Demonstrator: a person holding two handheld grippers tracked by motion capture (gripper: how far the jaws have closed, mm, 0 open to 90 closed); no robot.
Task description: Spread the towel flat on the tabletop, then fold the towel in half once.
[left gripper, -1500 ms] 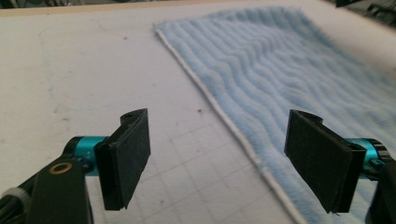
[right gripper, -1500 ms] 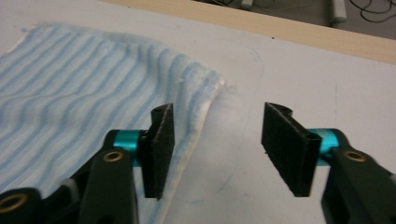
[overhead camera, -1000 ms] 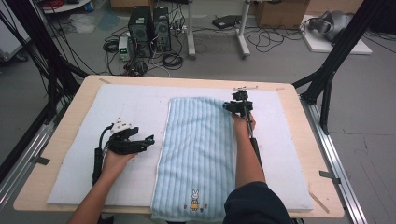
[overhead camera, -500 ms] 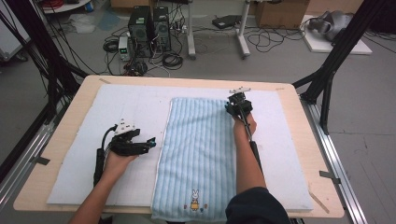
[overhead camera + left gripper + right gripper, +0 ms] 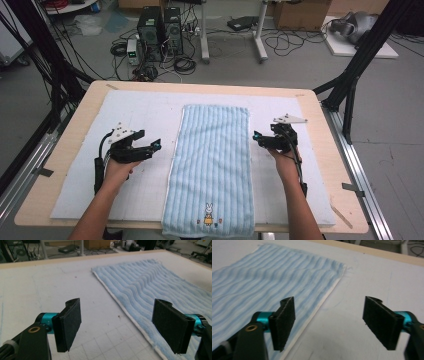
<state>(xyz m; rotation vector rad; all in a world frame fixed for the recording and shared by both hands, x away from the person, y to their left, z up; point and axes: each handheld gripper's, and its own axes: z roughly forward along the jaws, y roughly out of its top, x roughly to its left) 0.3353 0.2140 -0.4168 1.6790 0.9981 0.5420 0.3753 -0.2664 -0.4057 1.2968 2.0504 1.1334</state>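
A light blue striped towel [image 5: 212, 160] lies flat and lengthwise on the middle of the white mat [image 5: 140, 110]. A small rabbit figure [image 5: 208, 216] marks its near end, which reaches over the table's front edge. My left gripper [image 5: 154, 146] rests open on the mat just left of the towel's left edge and points at it. In the left gripper view, the towel [image 5: 155, 287] runs past the right jaw of the left gripper [image 5: 120, 327]. My right gripper [image 5: 256, 138] is open beside the towel's right edge. In the right gripper view, the towel's edge [image 5: 269, 282] passes under the left jaw of the right gripper [image 5: 332, 325].
The mat covers most of the wooden table [image 5: 65, 165]. Black frame posts [image 5: 350, 85] stand at the table's far corners. On the floor behind the table sit computer towers [image 5: 160, 27] and cables.
My right gripper has moved off the towel's far right part, nearer to the person and out to the towel's right edge. The left gripper has hardly moved.
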